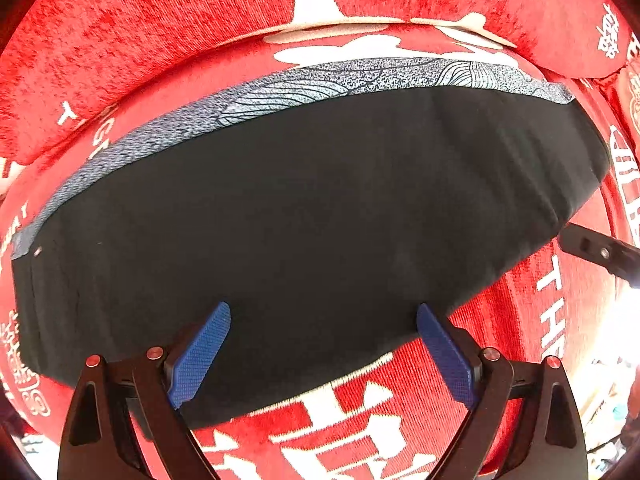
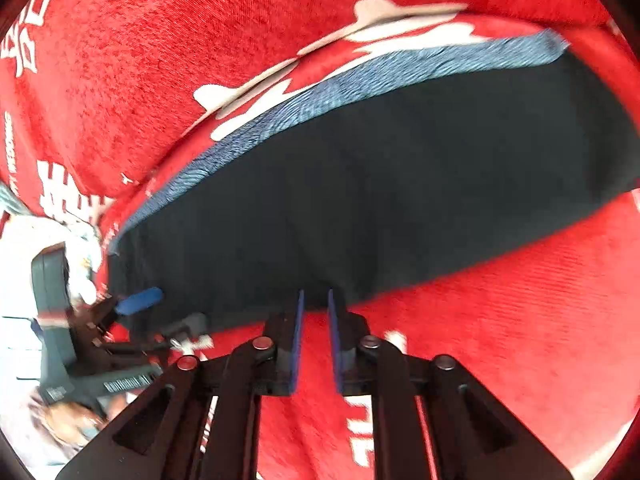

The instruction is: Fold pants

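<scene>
The black pants (image 1: pixel 312 216) are lying flat and folded on a red plush cover (image 1: pixel 160 32) printed with white characters and letters. A grey-blue patterned band (image 1: pixel 280 92), drawn with fine leaf-like lines, is running along the far edge of the dark cloth. The red cover is rising behind the pants in a soft padded ridge, and a pale seam is showing where that ridge is meeting the flat part. Whether this is a sofa or a bed cannot be told. No container is showing in either view.

The left tongs (image 1: pixel 323 354) are hanging over the near edge of the pants with their blue pads (image 1: pixel 200 356) standing wide apart, nothing pressed between them. In the right wrist view the same left tongs (image 2: pixel 160 312) are appearing at the left, at the corner of the pants, blurred, with a hand (image 2: pixel 68 424) under them.

The right tongs (image 2: pixel 316 340) are pointing at the near edge of the pants, pads (image 2: pixel 298 344) close together with a narrow gap, and only the red cover is showing through that gap; no cloth is clamped. The tips are sitting just at the hem of the dark cloth; whether they are touching it cannot be told. A black part of the right tongs (image 1: pixel 600 252) is poking in at the right of the left wrist view, beside the end of the pants.

At the edges, bright washed-out patches of the room are showing, too blurred to read.
</scene>
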Available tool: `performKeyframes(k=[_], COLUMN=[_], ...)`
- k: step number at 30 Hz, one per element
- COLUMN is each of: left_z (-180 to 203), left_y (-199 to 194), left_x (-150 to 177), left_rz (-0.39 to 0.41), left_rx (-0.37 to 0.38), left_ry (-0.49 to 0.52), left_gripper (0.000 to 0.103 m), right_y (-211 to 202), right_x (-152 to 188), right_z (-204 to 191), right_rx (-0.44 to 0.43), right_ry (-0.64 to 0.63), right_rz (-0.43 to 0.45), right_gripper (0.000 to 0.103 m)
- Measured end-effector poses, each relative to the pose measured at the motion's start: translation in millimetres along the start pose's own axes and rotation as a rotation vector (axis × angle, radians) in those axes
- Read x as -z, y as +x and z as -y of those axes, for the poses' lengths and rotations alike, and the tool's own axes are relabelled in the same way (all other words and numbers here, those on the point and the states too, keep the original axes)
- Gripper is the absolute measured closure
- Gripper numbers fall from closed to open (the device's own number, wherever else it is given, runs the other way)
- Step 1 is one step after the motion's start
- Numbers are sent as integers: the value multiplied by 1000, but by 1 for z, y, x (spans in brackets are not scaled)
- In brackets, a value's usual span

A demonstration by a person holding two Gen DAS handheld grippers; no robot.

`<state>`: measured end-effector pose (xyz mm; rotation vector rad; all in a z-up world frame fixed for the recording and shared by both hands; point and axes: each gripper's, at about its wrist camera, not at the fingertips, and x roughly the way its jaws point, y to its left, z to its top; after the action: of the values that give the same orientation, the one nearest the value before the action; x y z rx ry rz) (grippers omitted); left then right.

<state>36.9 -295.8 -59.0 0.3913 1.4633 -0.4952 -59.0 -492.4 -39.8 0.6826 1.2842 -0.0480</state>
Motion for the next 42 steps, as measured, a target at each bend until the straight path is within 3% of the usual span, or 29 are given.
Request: performKeyframes(k=[2, 4, 9, 13, 20, 23, 24, 25, 26, 33, 35, 38, 39, 41, 42], left_z=[-1, 6, 34, 54, 89, 105, 107, 111, 114, 134, 136, 134, 133, 132, 131], left_y=[-8, -14, -20, -19, -22, -15, -15, -15, -14, -6, -1, 0, 1, 3, 4], left_x=[-1, -2, -13, -16, -23, -41, -47, -53, -58, -74, -75, -74, -74, -74, -75], left_rz=[-2, -2, 0, -7, 11, 8, 12, 14, 15, 0, -14, -23, -30, -46, -50], left_rx=[1, 1, -2, -22, -18, -19, -17, -14, -15, -67, -75, -72, -72, -74, -76], left_ry=[4, 12, 23, 6, 15, 9, 2, -7, -18, -21, -13, -13, -14, -19, -20], left_gripper=[7, 7, 7, 7, 7, 1, 1, 1, 1, 1, 1, 1, 1, 1, 1], right_y=[-11, -21, -27, -30, -48, -62, -66, -70, -73, -70, -56, -61, -65, -71, -72], right_x=[6, 15, 32, 42, 32, 17, 12, 4, -4, -54, -59, -53, -50, -42, -38], right_z=[10, 23, 42, 56, 91, 114, 120, 127, 133, 167, 172, 176, 177, 179, 181], right_rx=[22, -1, -19, -29, -38, -9, 3, 18, 33, 116, 155, 141, 148, 191, 201], right_ry=[14, 77, 170, 174, 200, 215, 219, 226, 234, 270, 250, 271, 282, 310, 326], right_rz=[1, 1, -7, -27, 18, 68, 85, 110, 133, 200, 175, 205, 212, 209, 200], right_gripper=[65, 56, 52, 43, 42, 43, 46, 64, 75, 74, 78, 78, 76, 55, 54])
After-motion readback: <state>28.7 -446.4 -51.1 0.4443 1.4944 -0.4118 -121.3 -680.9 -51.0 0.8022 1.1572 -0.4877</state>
